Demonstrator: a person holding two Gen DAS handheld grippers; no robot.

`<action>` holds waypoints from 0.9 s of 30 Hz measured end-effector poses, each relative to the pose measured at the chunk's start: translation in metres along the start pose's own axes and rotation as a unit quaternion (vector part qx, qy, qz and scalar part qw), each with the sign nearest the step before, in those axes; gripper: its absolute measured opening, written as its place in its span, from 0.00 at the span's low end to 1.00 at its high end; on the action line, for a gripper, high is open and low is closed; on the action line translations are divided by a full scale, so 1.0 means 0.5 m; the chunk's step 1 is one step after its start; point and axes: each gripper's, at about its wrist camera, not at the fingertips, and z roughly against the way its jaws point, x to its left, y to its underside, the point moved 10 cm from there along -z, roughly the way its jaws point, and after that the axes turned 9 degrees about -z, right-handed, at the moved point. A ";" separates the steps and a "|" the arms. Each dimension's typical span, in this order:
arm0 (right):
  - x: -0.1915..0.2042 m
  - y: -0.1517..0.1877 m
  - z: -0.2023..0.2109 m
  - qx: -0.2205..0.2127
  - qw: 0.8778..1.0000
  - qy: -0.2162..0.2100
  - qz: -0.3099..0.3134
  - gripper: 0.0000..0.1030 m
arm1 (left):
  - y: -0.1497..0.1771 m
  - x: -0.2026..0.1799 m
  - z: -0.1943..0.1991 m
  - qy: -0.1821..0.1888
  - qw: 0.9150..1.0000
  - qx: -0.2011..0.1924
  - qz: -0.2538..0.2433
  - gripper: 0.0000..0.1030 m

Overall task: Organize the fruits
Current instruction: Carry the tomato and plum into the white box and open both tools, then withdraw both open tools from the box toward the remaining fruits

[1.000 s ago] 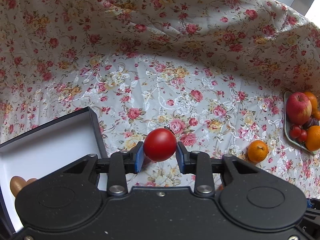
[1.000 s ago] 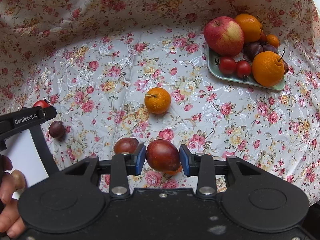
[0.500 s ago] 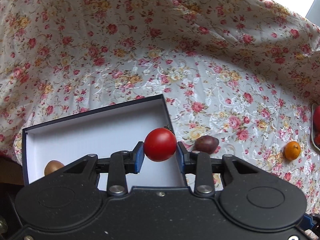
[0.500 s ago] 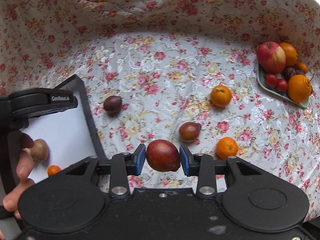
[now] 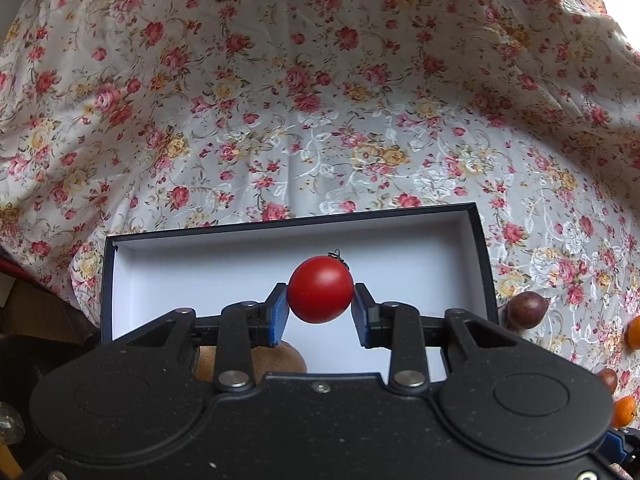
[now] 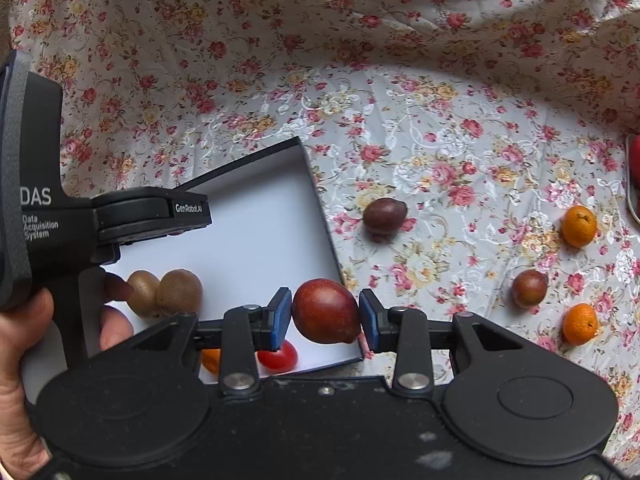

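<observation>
In the left wrist view my left gripper is shut on a small red tomato, held above the white inside of a dark-rimmed box. In the right wrist view my right gripper is shut on a dark red plum, which hangs over the box's near right corner. Inside the box lie two kiwis, a red tomato and a small orange, partly hidden by the gripper. The left gripper's body reaches over the box from the left, with a hand holding it.
On the flowered cloth right of the box lie two dark plums and two oranges. A tray's edge shows at the far right. The cloth rises in folds behind the box.
Both grippers have moved left with their fruit. The tomato now hangs over the box's middle, and the plum has come over the box's corner. The fruit tray has slid almost out of view.
</observation>
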 end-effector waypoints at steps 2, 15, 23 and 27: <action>0.015 -0.004 -0.011 0.002 1.000 0.000 0.003 0.37 | -0.001 0.010 -0.001 0.005 1.000 0.000 0.005 0.41; 0.049 0.002 -0.032 -0.007 0.999 0.013 0.035 0.38 | -0.001 0.021 0.003 0.013 1.000 0.000 0.016 0.43; 0.024 -0.002 -0.024 0.001 1.000 0.015 0.018 0.38 | 0.004 -0.003 0.001 0.007 1.000 0.009 -0.003 0.45; 0.013 -0.001 -0.025 0.009 1.000 0.015 0.011 0.38 | 0.006 -0.010 -0.001 0.005 1.000 0.016 -0.005 0.45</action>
